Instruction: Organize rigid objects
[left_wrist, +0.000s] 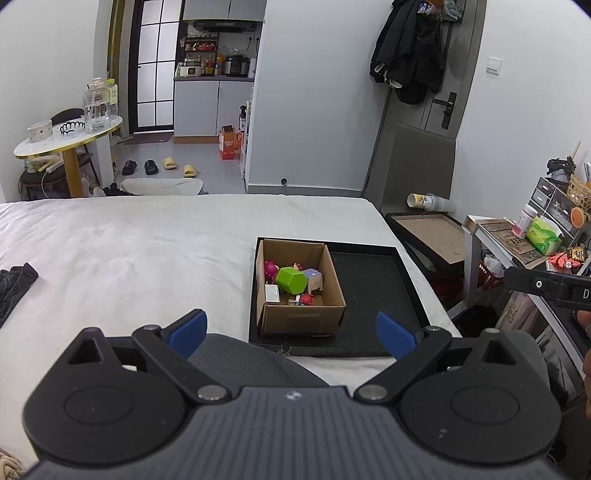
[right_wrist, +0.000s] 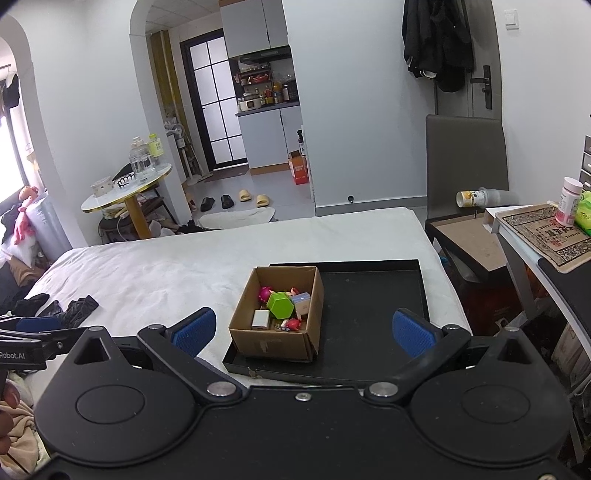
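An open cardboard box (left_wrist: 303, 317) (right_wrist: 273, 339) stands on the left part of a black tray (left_wrist: 373, 295) (right_wrist: 369, 295) on a white bed. The box holds a green hexagonal block (left_wrist: 291, 280) (right_wrist: 280, 305), a pink toy (left_wrist: 270, 269) (right_wrist: 264, 294), a white block (left_wrist: 272, 293) (right_wrist: 261, 319), a pale blue and pink toy (left_wrist: 314, 278) (right_wrist: 302, 301) and small red figures (left_wrist: 306, 299) (right_wrist: 291, 325). My left gripper (left_wrist: 291, 334) is open and empty, held back from the box. My right gripper (right_wrist: 304, 332) is open and empty, also short of the box.
The white bed (left_wrist: 147, 251) (right_wrist: 155, 273) carries dark clothing (left_wrist: 14, 286) (right_wrist: 74, 308) at its left. A side table with a bottle and packets (left_wrist: 532, 236) (right_wrist: 546, 236) stands right. A round table (left_wrist: 66, 138) (right_wrist: 125, 192) is far left.
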